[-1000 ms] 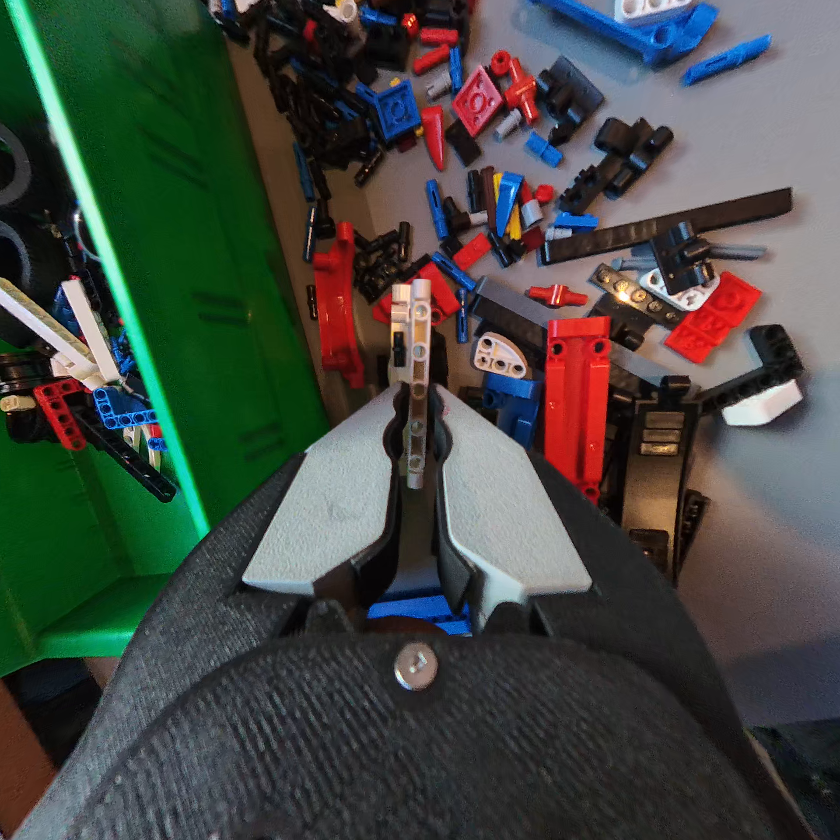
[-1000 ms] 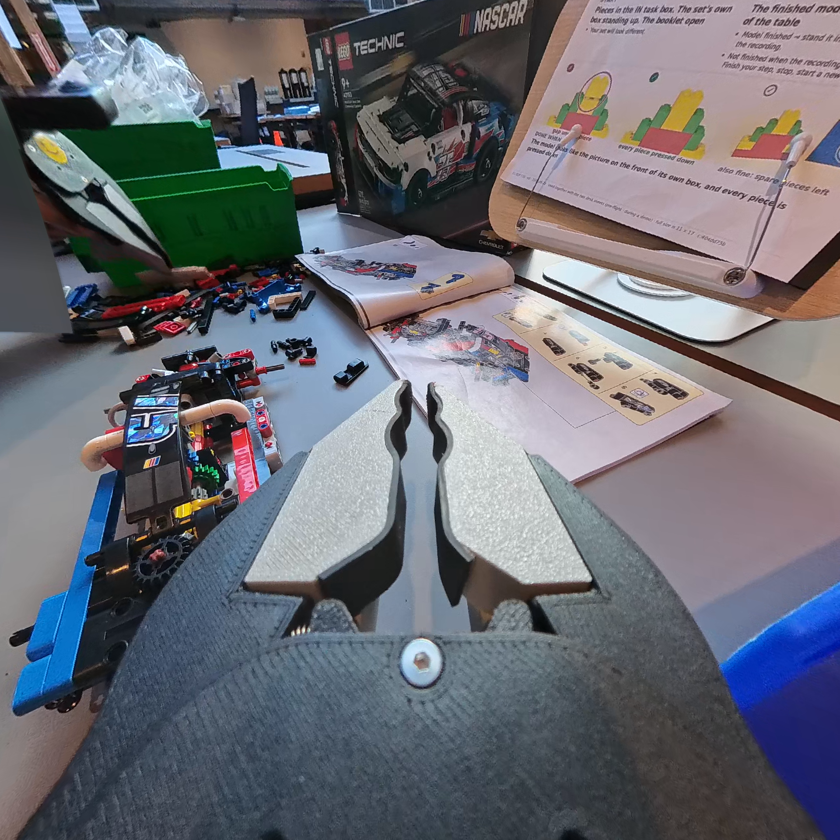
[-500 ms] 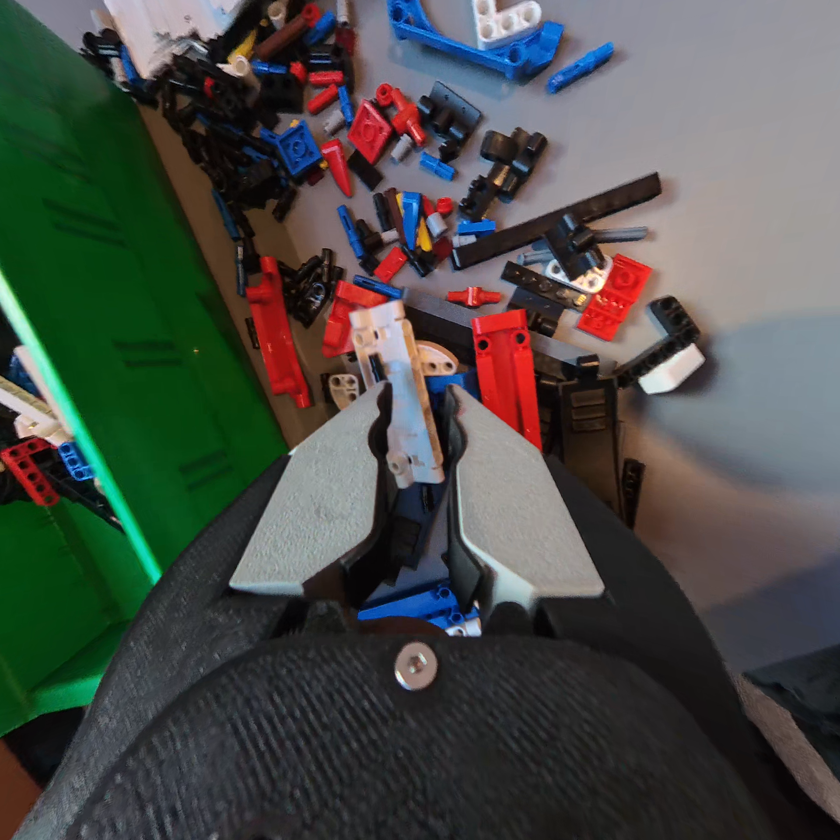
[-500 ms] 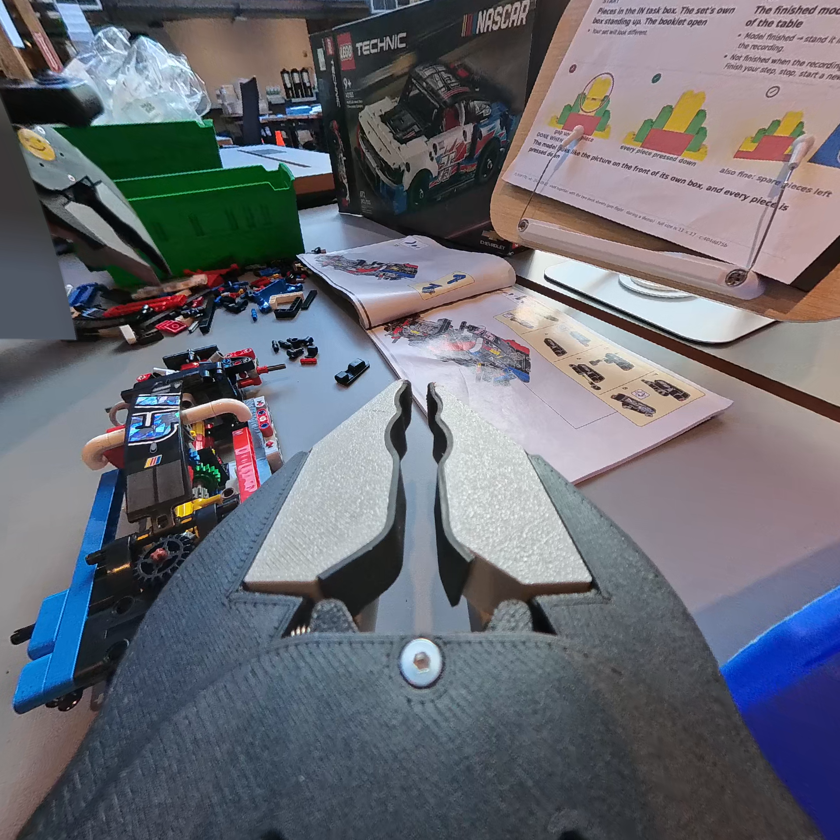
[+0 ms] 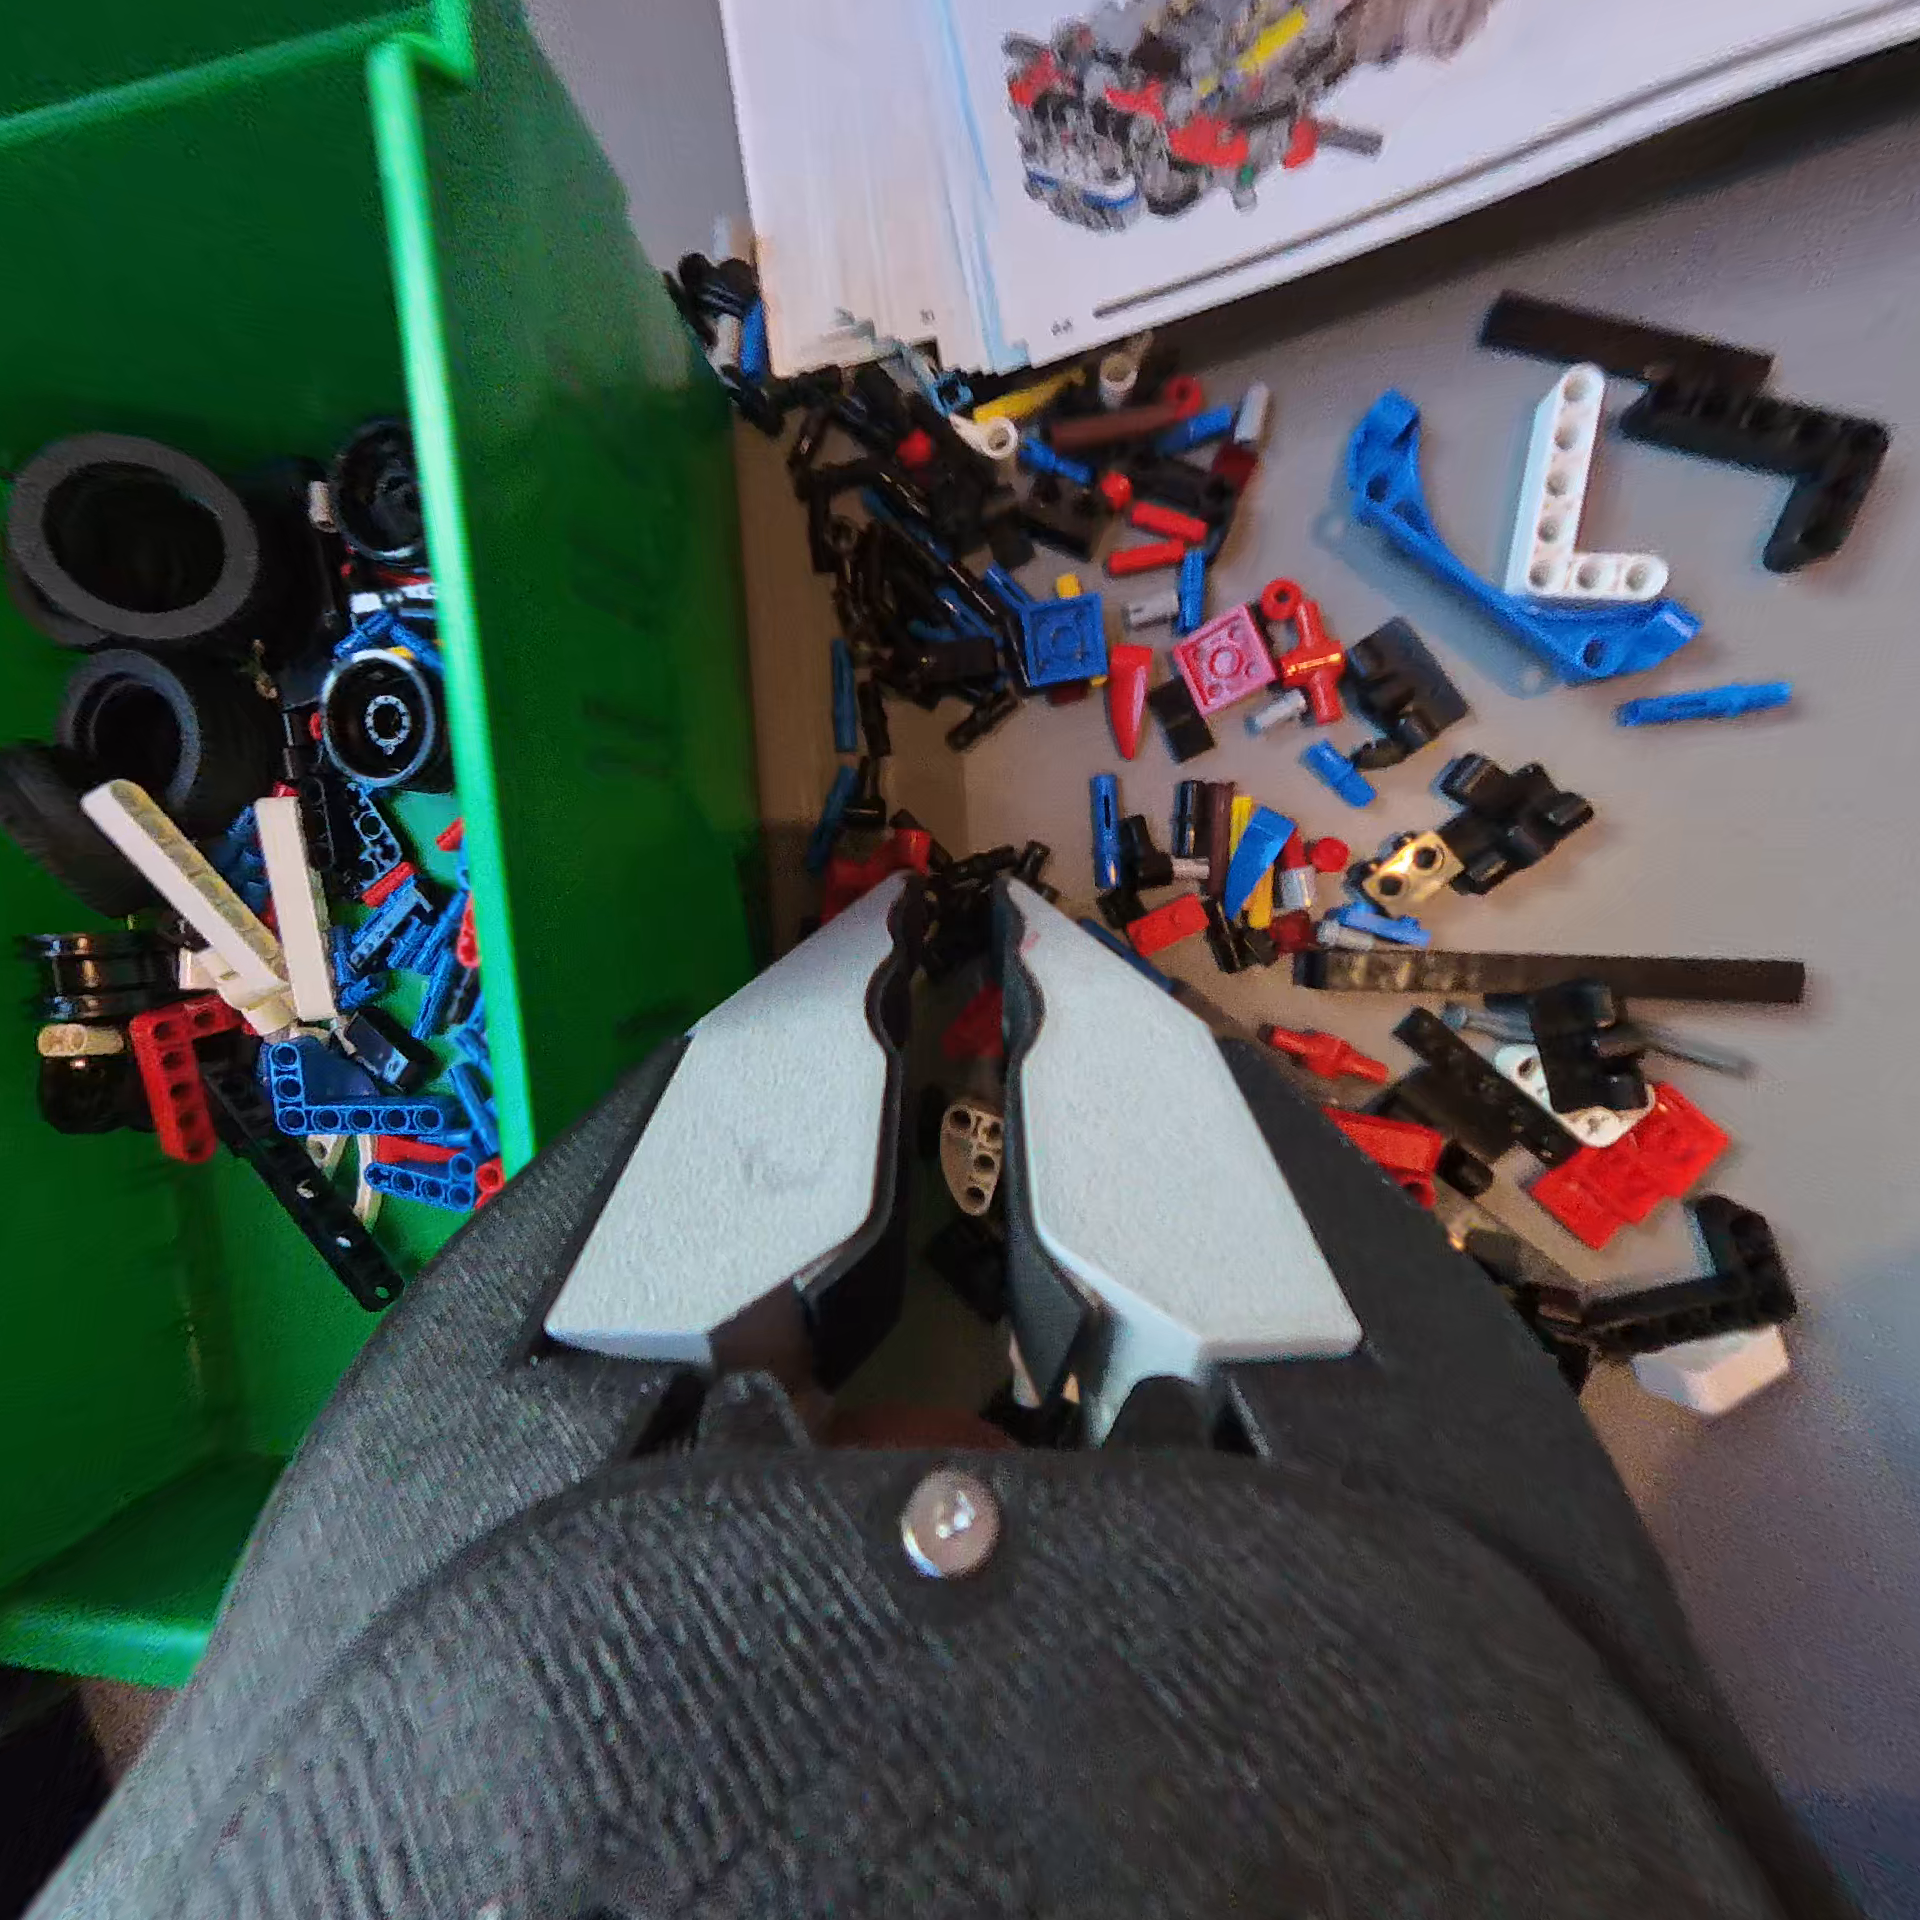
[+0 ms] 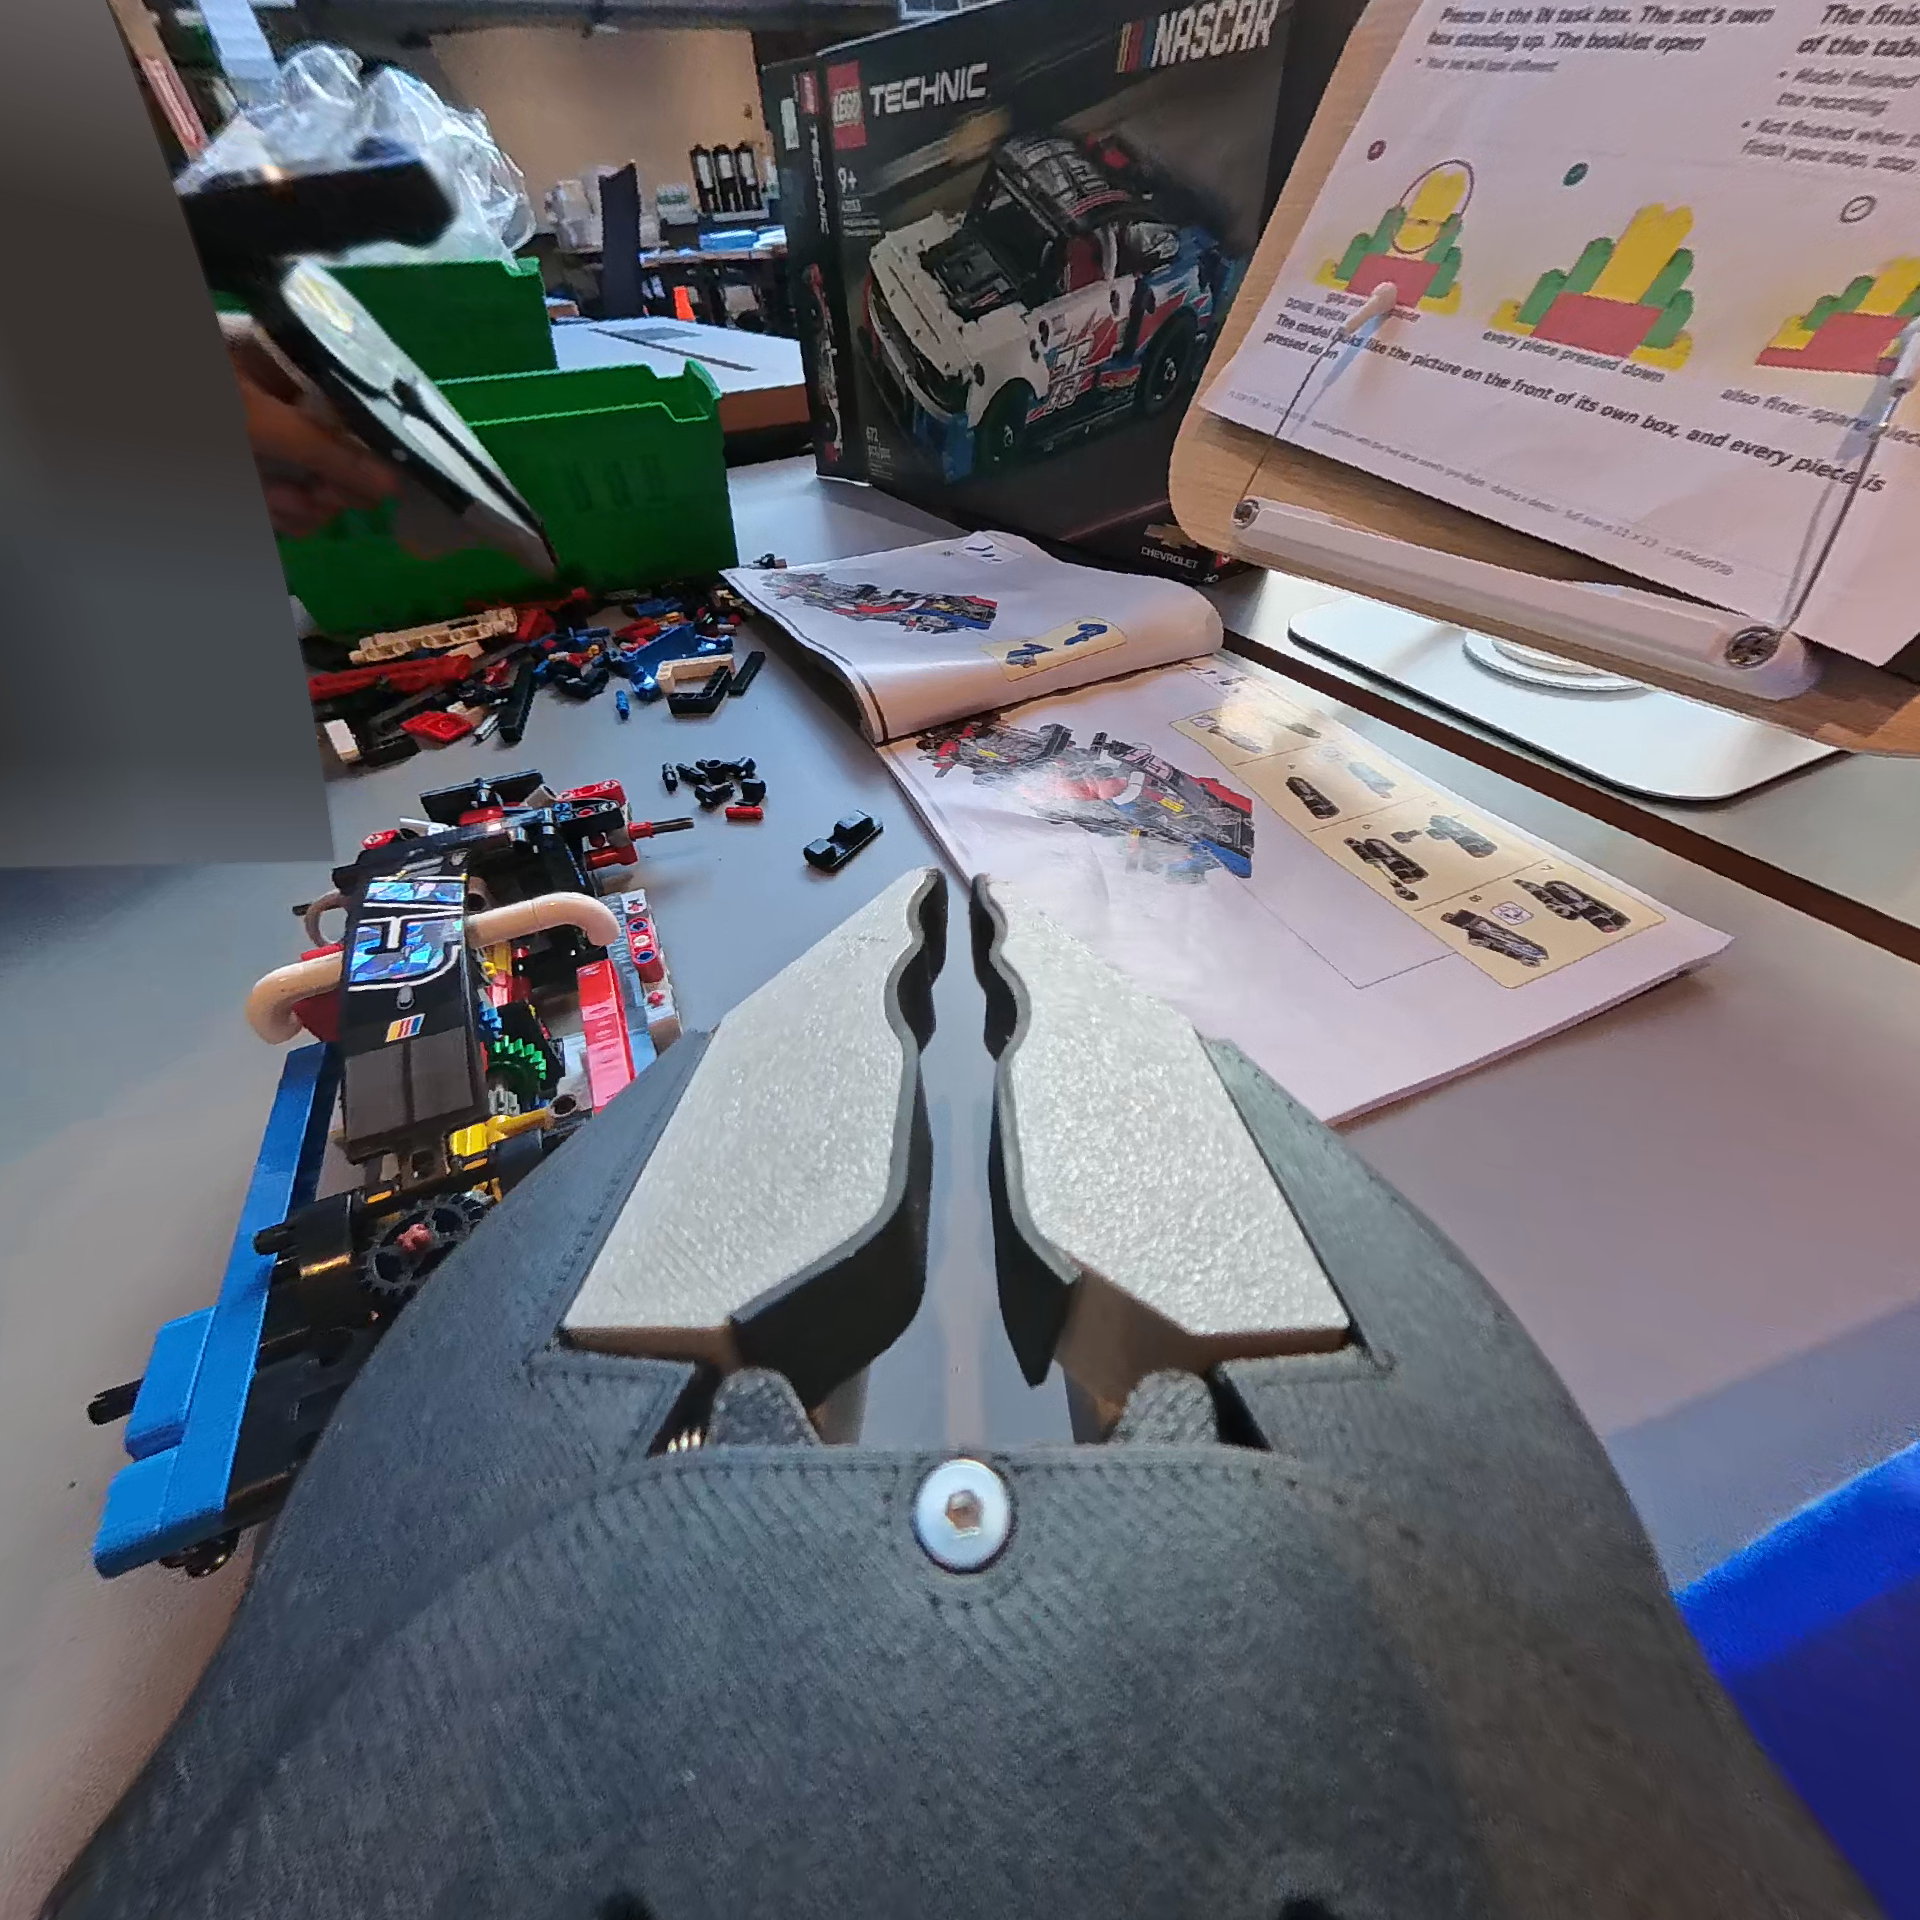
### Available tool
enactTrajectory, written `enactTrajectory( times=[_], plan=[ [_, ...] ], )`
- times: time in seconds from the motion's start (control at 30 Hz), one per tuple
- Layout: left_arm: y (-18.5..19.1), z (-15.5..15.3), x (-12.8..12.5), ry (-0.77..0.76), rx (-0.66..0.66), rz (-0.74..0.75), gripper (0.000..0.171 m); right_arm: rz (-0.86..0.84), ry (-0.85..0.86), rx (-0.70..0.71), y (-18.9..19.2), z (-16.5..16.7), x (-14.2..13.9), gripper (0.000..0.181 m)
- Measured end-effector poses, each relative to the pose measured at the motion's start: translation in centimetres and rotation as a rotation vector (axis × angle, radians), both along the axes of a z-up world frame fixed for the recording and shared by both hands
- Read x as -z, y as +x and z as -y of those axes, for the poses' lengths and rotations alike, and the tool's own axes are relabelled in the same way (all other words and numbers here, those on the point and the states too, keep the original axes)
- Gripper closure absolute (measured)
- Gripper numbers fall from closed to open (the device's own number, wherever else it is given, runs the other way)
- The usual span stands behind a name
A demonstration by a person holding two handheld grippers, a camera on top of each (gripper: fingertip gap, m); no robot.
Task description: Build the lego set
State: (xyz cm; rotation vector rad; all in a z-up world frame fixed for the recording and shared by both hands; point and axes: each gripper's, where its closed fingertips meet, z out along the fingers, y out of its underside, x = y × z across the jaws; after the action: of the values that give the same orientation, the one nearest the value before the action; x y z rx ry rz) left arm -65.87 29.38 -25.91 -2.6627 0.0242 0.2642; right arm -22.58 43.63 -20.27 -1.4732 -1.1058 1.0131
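Observation:
In the left wrist view my left gripper (image 5: 951, 894) hovers over a pile of loose red, blue and black lego pieces (image 5: 1195, 727) beside a green bin (image 5: 582, 623). Its jaws stand slightly apart with nothing between them; pieces on the table show through the gap. In the right wrist view my right gripper (image 6: 958, 894) is shut and empty, low over the grey table. The partly built car (image 6: 447, 1018) on its blue base lies to its left. The left gripper (image 6: 416, 416) shows far off by the green bin (image 6: 603, 478).
The open instruction booklet (image 6: 1195, 831) lies ahead of the right gripper; its edge (image 5: 1247, 208) borders the pile. The set's box (image 6: 1018, 260) and a sheet on a stand (image 6: 1558, 312) stand behind. The green bin holds tyres (image 5: 135, 540). A blue container (image 6: 1818, 1610) is at lower right. Tip to tip, the grippers are about 45 centimetres apart.
My left gripper held a white beam, which tilted and is now gone from its jaws. The gripper has moved forward along the pile toward the booklet. The right gripper has not moved.

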Motion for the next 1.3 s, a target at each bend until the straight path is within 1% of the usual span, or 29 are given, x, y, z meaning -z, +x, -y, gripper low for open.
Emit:
enactTrajectory(
  times=[0.07,0.2,0.33,0.53,0.67,1.07,1.3],
  plan=[
    [0.2,0.0,0.2,-0.051,0.019,0.0,0.165,0.001,-0.003,-0.016,-0.1,0.3,0.0,0.181],
    [-0.1,-0.1,0.3,-0.147,0.051,-0.044,0.17,-0.012,-0.028,-0.052,-0.2,0.8,-0.1,0.181],
    [0.0,0.1,0.6,-0.227,0.063,-0.022,0.169,-0.038,-0.054,-0.074,-0.1,1.0,-0.3,0.181],
    [-0.2,0.6,1.4,-0.332,0.084,-0.038,0.168,-0.05,-0.072,-0.083,-0.1,1.1,-0.5,0.181],
    [-0.9,0.5,1.5,-0.325,0.061,-0.045,0.17,-0.049,-0.069,-0.083,-0.1,1.2,-0.5,0.181],
    [-0.9,0.6,2.3,-0.352,0.073,-0.039,0.166,-0.053,-0.076,-0.079,0.0,1.1,-0.5,0.181],
    [-0.9,0.2,1.9,-0.337,0.084,-0.055,0.171,-0.057,-0.079,-0.08,0.0,1.1,-0.5,0.181]
  ],
)
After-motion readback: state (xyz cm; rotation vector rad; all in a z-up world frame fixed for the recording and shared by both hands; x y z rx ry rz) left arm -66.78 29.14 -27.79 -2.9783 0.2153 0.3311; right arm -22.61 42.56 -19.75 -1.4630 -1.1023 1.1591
